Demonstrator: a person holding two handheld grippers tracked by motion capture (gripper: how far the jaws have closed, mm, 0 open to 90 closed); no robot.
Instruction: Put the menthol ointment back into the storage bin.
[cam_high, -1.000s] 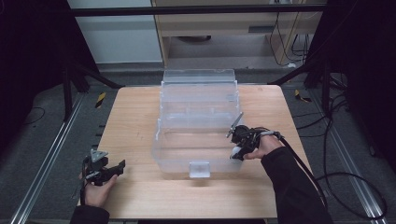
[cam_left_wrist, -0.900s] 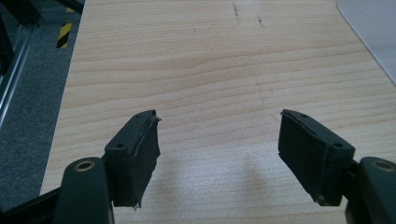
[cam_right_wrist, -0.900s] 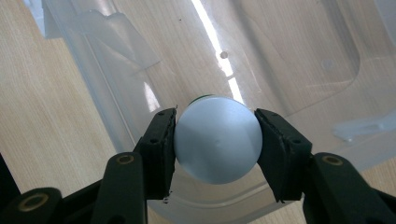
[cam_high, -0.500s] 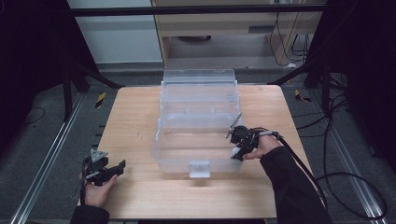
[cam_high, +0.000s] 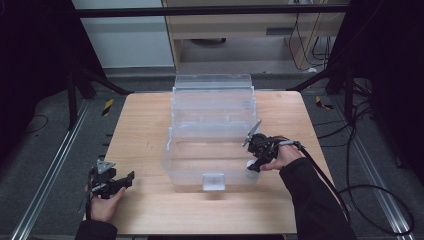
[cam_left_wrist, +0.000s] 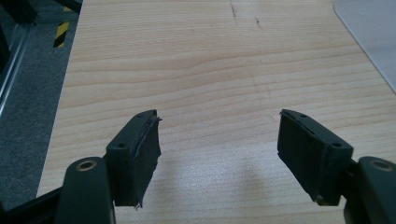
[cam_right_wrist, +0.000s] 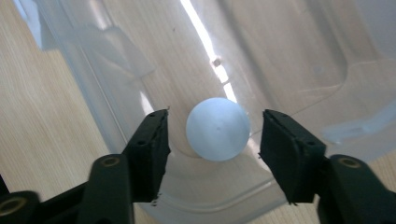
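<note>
Right gripper view, right gripper (cam_right_wrist: 214, 135) just opened (ball (cam_right_wrist: 217, 129) free)

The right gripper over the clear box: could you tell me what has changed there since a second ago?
The right gripper has just been opening its jaws; the pale ball now sits free between them, inside the clear box. Both hands, the box and the open left gripper stayed put.

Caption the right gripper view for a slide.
Right gripper with jaws just opened, apart from a white ball in the clear plastic box.
</note>
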